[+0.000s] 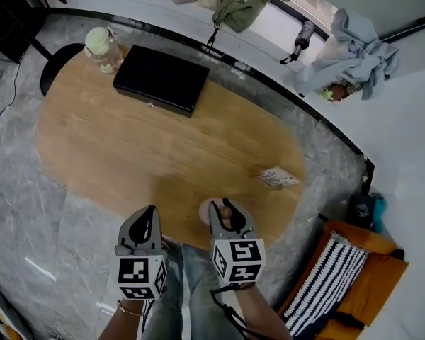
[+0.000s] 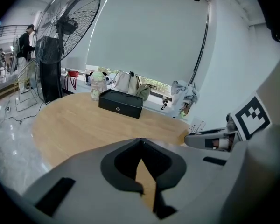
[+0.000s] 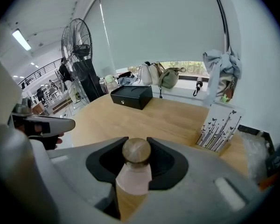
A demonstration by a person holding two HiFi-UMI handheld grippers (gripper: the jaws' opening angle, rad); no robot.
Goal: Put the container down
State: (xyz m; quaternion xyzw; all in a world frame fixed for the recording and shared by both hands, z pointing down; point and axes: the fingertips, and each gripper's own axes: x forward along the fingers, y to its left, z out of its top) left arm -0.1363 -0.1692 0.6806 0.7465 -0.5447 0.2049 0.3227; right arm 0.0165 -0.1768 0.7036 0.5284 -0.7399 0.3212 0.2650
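My right gripper [image 3: 136, 146] is closest to me. Its fingers [image 3: 177, 160] are clamped on either side of the container [image 3: 134, 174], with little gap left around it. The container is a small, pale pink bottle with a frosted body that narrows toward the top. It is capped by a round, brownish stopper [image 3: 136, 150] with a wood-like grain. From the head view the container [image 1: 207, 210] sits at the near edge of the oval wooden surface [image 1: 163, 147]. I cannot tell whether its base touches.

Just beside it, my left gripper [image 2: 141, 141] has its fingers closed tip to tip, with nothing between them.

Farther out on the right stands a white card box [image 3: 219, 127] printed with black butterflies. Beyond it a black case [image 1: 161, 80] lies flat, and a jar with a pale green lid [image 1: 103, 48] is next to it at the far end.
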